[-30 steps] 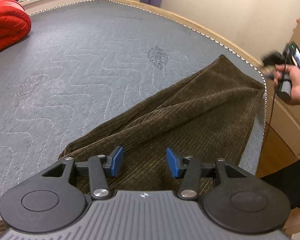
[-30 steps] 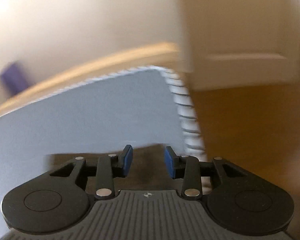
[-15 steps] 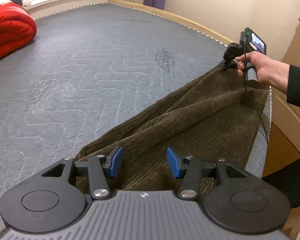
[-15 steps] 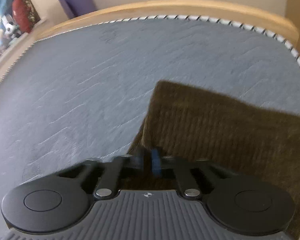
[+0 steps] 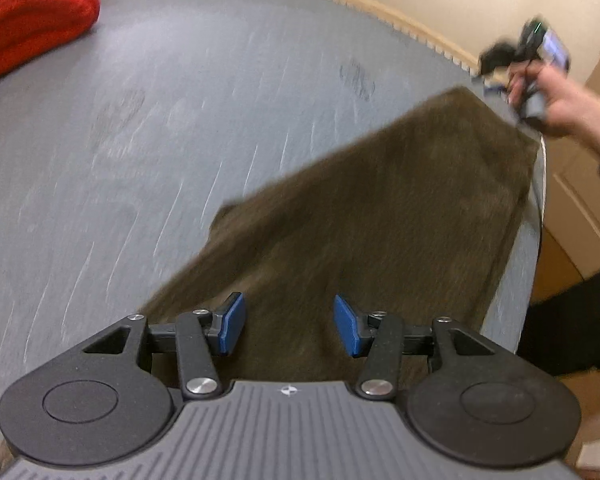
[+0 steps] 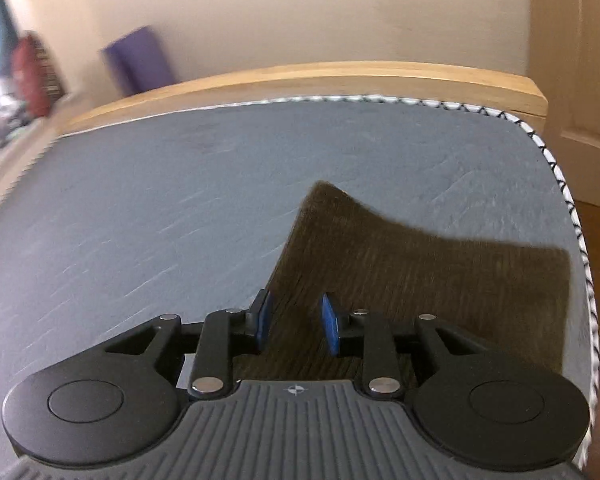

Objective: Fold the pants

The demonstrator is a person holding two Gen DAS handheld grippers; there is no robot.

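Note:
Brown corduroy pants point(image 5: 380, 220) lie spread on the grey mattress point(image 5: 160, 120), reaching its right edge. My left gripper point(image 5: 288, 324) hovers open over the near part of the pants, nothing between its blue pads. In the right wrist view the pants point(image 6: 420, 272) show a raised corner near the mattress point(image 6: 160, 208) corner. My right gripper point(image 6: 294, 320) is over the cloth's left edge with its jaws opening; cloth shows in the gap, but the pads do not press on it. The hand point(image 5: 560, 108) holding that gripper is just past the far corner of the pants.
A red quilt point(image 5: 28, 20) is bunched at the far left of the mattress. A wooden bed frame point(image 6: 340, 76) runs along the far edge, with a purple roll point(image 6: 140, 60) against the wall. A pale door point(image 5: 580, 200) and wood floor lie off the right edge.
The right gripper swung in over the pants, shut at their edge half a second ago, and now its jaws are apart. The left gripper slid across the pants, still open.

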